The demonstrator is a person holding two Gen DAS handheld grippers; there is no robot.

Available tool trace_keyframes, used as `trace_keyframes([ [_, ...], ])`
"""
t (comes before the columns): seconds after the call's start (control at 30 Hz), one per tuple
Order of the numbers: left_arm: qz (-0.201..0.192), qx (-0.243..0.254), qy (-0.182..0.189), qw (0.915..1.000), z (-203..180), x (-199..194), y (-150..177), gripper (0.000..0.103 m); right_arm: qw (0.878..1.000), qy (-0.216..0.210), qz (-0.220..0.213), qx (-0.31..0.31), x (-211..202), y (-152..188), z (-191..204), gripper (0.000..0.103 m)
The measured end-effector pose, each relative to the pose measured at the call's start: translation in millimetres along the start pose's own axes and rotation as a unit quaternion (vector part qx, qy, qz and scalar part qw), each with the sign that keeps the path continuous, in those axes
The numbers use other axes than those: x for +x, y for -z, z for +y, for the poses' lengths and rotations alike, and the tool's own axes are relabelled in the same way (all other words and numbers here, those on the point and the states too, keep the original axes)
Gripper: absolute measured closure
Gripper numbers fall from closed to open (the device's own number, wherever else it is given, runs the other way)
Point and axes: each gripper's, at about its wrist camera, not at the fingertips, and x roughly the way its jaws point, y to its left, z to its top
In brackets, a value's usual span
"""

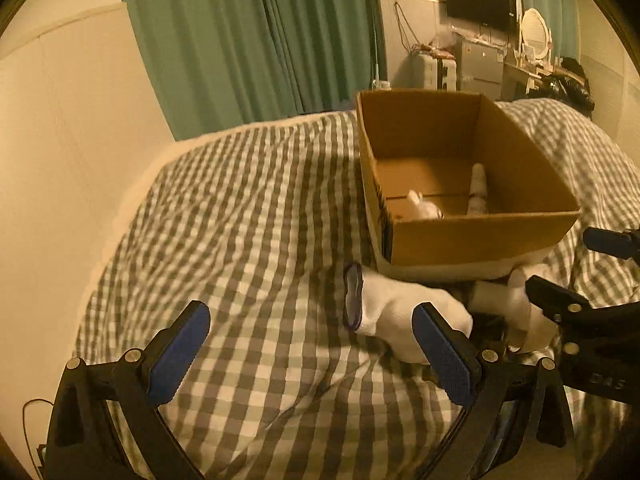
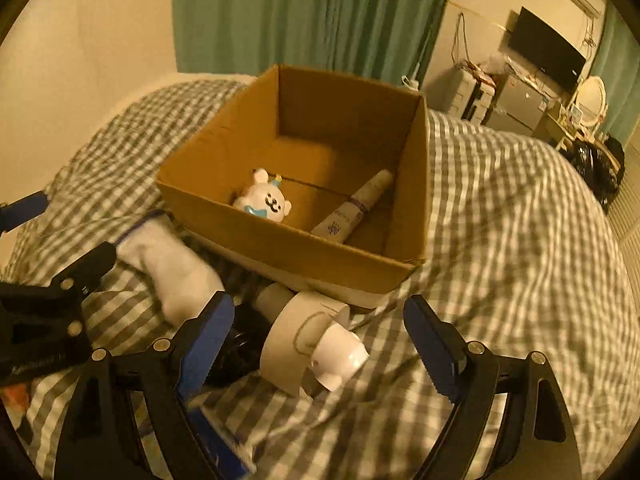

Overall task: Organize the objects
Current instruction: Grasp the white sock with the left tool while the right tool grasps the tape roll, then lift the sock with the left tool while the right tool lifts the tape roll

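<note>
On a checked quilt [image 2: 500,208] stands an open box [image 2: 280,240], and inside it lie 2 things already: a small bear toy [image 2: 264,198] near the front wall and a tube [image 2: 356,208] slanting along the right side. Just in front of the box, outside it, sit a white sock [image 1: 400,320] and a white device [image 2: 316,340] (some capped, hooded object; its use is unclear) with dark cords beside it. The right gripper [image 2: 320,344] is wide open and holds nothing; its jaws straddle the device without pressing it. The left gripper [image 1: 312,356] is also wide open and empty, its right jaw beside the sock's toe. The likely step is picking up these loose items for the box. The risks: the quilt is soft and rumpled, so a closing jaw may pinch fabric along with the sock; the device is rounded and could squirt out; the 2 grippers are close together and may collide; a cord could snag and drag.
</note>
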Motion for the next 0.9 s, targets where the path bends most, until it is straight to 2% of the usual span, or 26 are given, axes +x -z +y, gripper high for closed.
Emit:
trace_keyframes([
  [0.1,0.006,-0.001,0.010,0.9999,-2.3,7.4,3.0,0.000,1.000,0.016,0.016,-0.001,17.2,5.5,1.7,0.017],
  [0.13,0.010,-0.002,0.014,0.9999,-4.0,9.7,3.6,0.000,1.000,0.016,0.022,0.001,22.2,7.9,1.0,0.020],
  [0.23,0.023,0.008,0.034,0.9991,-13.2,19.9,5.9,0.000,0.999,0.009,0.046,0.008,37.8,12.9,-4.5,0.036],
  [0.3,0.036,0.020,0.056,0.9976,-22.6,28.2,6.2,0.000,0.999,-0.007,0.052,0.014,42.1,16.3,-8.1,0.049],
  [0.33,0.043,0.026,0.069,0.9963,-28.4,33.3,6.1,0.000,0.999,-0.010,0.051,0.014,40.7,17.3,-9.3,0.060],
  [0.57,0.067,0.028,0.112,0.9910,-44.6,54.0,4.4,0.000,0.998,-0.002,0.038,0.042,17.9,24.7,-34.5,0.071],
  [0.63,0.081,0.023,0.124,0.9887,-46.5,59.7,7.4,0.000,0.998,0.001,0.032,0.049,12.2,27.3,-39.7,0.072],
  [0.67,0.086,0.024,0.125,0.9881,-47.5,61.8,9.3,0.001,0.998,0.002,0.028,0.052,9.3,27.9,-42.6,0.072],
  [0.7,0.088,0.025,0.131,0.9872,-48.2,62.7,10.8,0.007,0.998,0.004,0.025,0.051,7.1,29.2,-43.1,0.072],
  [0.73,0.087,0.023,0.146,0.9852,-48.3,61.8,12.2,0.020,0.998,0.006,0.022,0.050,5.1,30.2,-42.4,0.072],
  [0.77,0.085,0.022,0.156,0.9839,-48.6,60.3,12.5,0.025,0.999,0.006,0.018,0.050,2.4,30.8,-42.9,0.072],
  [0.9,0.069,0.038,0.149,0.9857,-52.3,48.3,15.6,0.035,0.999,0.001,0.006,0.040,-7.7,30.5,-40.6,0.072],
])
